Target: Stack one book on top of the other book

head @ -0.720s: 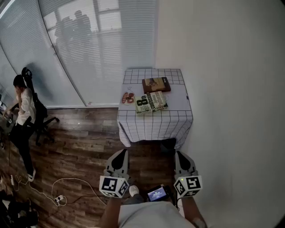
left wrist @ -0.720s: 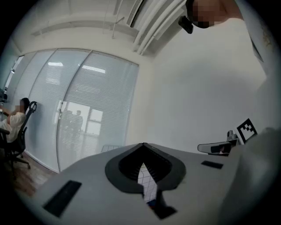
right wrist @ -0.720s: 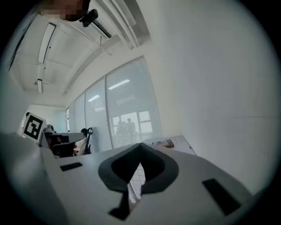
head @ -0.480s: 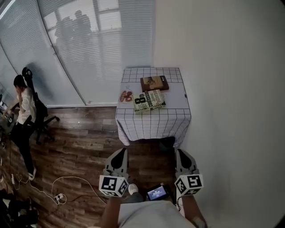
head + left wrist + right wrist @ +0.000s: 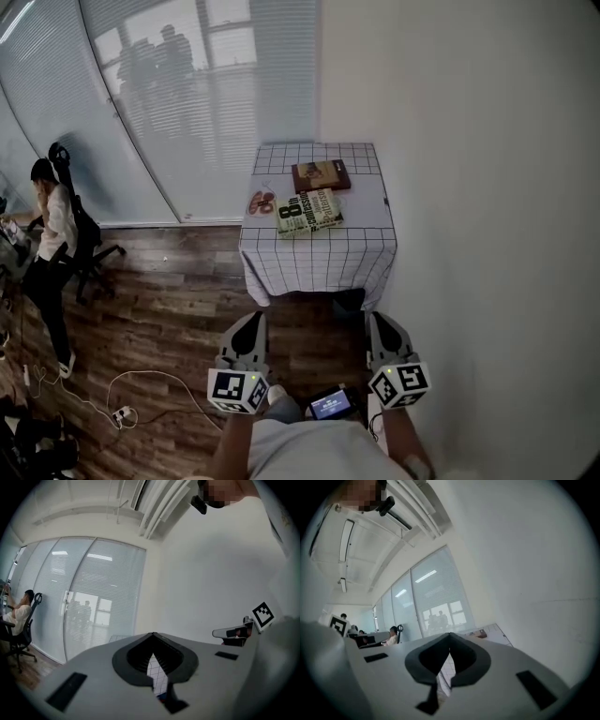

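Observation:
A green-and-white book lies near the front of a small table with a checked cloth. Behind it lies a brown book, apart from the first. Both books lie flat, side by side, not stacked. My left gripper and right gripper hang low in the head view, well short of the table, over the wooden floor. Each is shut with nothing between its jaws. In the left gripper view the closed jaws hide most of the table; the right gripper view shows its closed jaws likewise.
A flat round reddish item lies left of the green book on the table. A white wall runs along the right. Glass panels with blinds stand behind the table. A person with a chair is at far left; cables lie on the floor.
The table and books have drifted slightly left and up in the head view. Both grippers stay shut and low in much the same place.

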The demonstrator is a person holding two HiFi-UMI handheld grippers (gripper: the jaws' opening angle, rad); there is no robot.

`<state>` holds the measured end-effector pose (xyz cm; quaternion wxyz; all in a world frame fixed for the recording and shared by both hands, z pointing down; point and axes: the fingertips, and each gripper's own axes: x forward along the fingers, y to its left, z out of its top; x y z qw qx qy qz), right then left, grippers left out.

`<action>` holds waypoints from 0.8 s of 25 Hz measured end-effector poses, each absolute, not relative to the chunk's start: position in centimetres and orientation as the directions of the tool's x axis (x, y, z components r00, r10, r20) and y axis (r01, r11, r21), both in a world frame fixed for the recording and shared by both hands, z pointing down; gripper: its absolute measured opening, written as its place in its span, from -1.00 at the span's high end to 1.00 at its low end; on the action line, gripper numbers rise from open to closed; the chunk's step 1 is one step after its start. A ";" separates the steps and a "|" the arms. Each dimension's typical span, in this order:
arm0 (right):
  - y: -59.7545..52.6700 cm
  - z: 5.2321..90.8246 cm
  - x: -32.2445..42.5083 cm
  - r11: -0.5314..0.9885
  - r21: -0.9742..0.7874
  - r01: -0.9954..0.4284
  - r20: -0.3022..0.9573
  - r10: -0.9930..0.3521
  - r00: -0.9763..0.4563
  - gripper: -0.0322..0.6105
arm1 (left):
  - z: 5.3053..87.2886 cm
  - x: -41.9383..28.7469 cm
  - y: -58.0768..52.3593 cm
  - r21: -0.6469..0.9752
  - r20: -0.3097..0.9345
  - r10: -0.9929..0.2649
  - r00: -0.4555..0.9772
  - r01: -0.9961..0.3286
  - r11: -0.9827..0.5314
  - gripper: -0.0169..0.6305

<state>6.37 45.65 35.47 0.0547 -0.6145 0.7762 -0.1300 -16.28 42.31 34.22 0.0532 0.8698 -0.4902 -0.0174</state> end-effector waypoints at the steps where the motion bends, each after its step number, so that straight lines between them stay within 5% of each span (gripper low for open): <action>1: 45.7 35.2 6.4 0.223 -0.296 -0.929 0.058 -0.967 -0.250 0.88 | 34.2 -16.2 42.2 0.111 0.022 -0.855 0.517 -0.852 -0.512 0.92; 20: 38.4 36.4 8.8 0.170 -0.209 -0.963 0.112 -0.974 -0.196 0.88 | 35.1 -13.5 33.3 0.136 0.017 -0.841 0.541 -0.834 -0.534 0.92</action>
